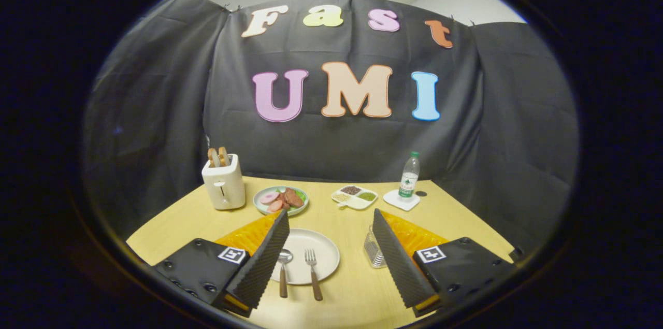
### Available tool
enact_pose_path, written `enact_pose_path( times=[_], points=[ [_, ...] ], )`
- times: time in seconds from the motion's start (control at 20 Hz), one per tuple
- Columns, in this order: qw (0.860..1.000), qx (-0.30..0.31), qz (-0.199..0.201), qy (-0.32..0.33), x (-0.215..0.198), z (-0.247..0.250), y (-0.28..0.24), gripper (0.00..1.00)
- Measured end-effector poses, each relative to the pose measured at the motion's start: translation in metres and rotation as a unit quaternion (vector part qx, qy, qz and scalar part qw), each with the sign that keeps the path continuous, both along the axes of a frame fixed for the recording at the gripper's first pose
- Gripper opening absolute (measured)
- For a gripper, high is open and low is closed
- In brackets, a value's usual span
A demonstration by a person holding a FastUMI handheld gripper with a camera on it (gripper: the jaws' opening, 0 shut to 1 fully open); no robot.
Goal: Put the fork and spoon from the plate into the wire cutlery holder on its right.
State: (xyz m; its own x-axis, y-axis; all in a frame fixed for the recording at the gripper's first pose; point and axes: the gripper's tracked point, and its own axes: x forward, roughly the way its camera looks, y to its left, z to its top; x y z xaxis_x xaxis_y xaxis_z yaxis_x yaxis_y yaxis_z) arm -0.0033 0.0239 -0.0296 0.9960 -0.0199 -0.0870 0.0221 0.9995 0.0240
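Observation:
A white plate [321,247] lies on the wooden table [352,287], partly behind my left finger. On it rest a spoon [284,269] and a fork [313,273], side by side, brown handles pointing toward me. The wire cutlery holder [374,252] stands right of the plate, half hidden by my right finger. My gripper [330,221] hovers above the table, open wide, with nothing between its fingers; the fork and spoon sit in the gap between them, below.
Beyond the fingers stand a white toaster [224,183] with bread slices, a plate of sliced sausage [280,200], a divided dish of grains [355,197], and a water bottle [409,175] on a white coaster. Black cloth walls close the booth behind.

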Motion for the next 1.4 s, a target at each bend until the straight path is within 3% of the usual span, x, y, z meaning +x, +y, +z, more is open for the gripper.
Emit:
enact_pose_path(
  times=[0.3, 0.45, 0.65, 0.95, 1.2, 1.4],
  points=[
    [0.996, -0.045, 0.047, 0.054, 0.003, -0.025, 0.010, 1.00],
    [0.991, -0.036, 0.080, 0.099, 0.005, -0.050, 0.023, 1.00],
    [0.982, -0.002, 0.093, 0.165, 0.019, -0.085, 0.026, 1.00],
    [0.954, -0.006, 0.118, 0.277, 0.041, -0.138, 0.023, 1.00],
    [0.914, -0.023, 0.147, 0.377, 0.038, -0.175, 0.023, 1.00],
    [0.893, -0.032, 0.147, 0.424, 0.041, -0.195, 0.022, 1.00]
  ],
)
